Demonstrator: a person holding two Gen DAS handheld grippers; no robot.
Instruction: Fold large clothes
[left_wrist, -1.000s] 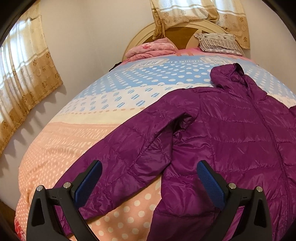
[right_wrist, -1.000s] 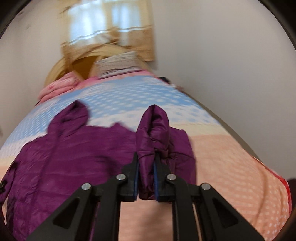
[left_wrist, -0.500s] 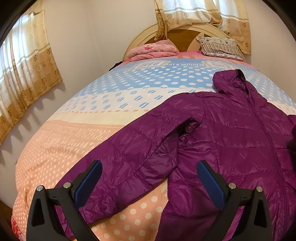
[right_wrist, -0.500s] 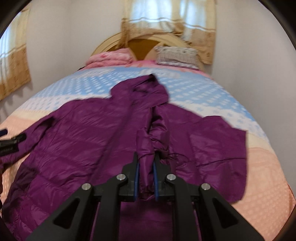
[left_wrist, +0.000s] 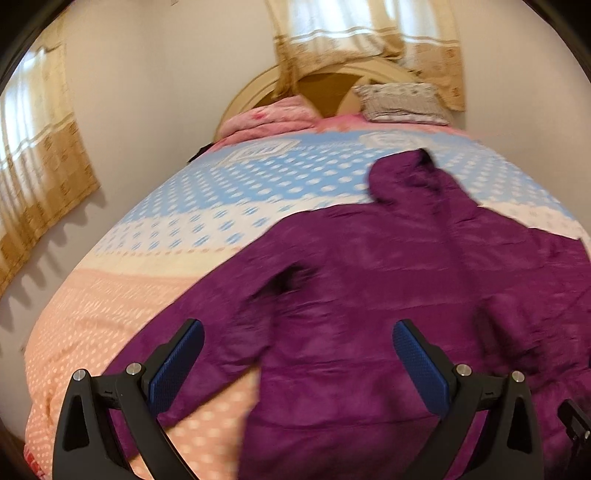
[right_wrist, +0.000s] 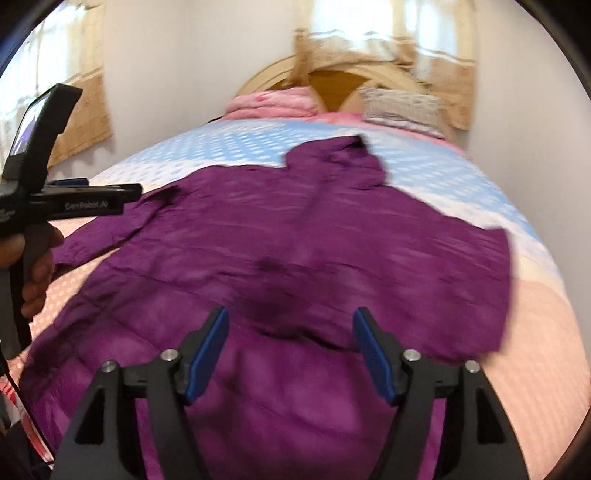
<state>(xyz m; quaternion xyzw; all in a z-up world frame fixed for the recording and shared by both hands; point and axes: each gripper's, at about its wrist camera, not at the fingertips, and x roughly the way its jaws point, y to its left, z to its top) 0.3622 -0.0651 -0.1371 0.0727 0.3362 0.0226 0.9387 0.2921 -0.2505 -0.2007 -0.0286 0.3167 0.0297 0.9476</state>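
A purple hooded puffer jacket (left_wrist: 406, 273) lies spread on the dotted bedspread (left_wrist: 155, 295), hood toward the headboard. In the left wrist view my left gripper (left_wrist: 297, 328) hangs open above the jacket's left sleeve (left_wrist: 221, 332) and hem, holding nothing. In the right wrist view my right gripper (right_wrist: 291, 314) hovers over the middle of the jacket (right_wrist: 295, 236). Its jaws are opening and nothing is pinched between them. The right sleeve (right_wrist: 461, 280) lies folded inward over the body. The left gripper (right_wrist: 129, 192) shows at the left edge, held by a hand (right_wrist: 37, 273).
A pink folded blanket (left_wrist: 273, 118) and a patterned pillow (left_wrist: 402, 101) lie by the wooden headboard (left_wrist: 325, 85). Curtains (left_wrist: 40, 177) hang on the left wall and behind the bed. Bare bedspread (right_wrist: 535, 350) lies right of the jacket; walls run close on both sides.
My right gripper carried the right sleeve across the jacket, then let it go and opened. My left gripper shifted right over the jacket, still open.
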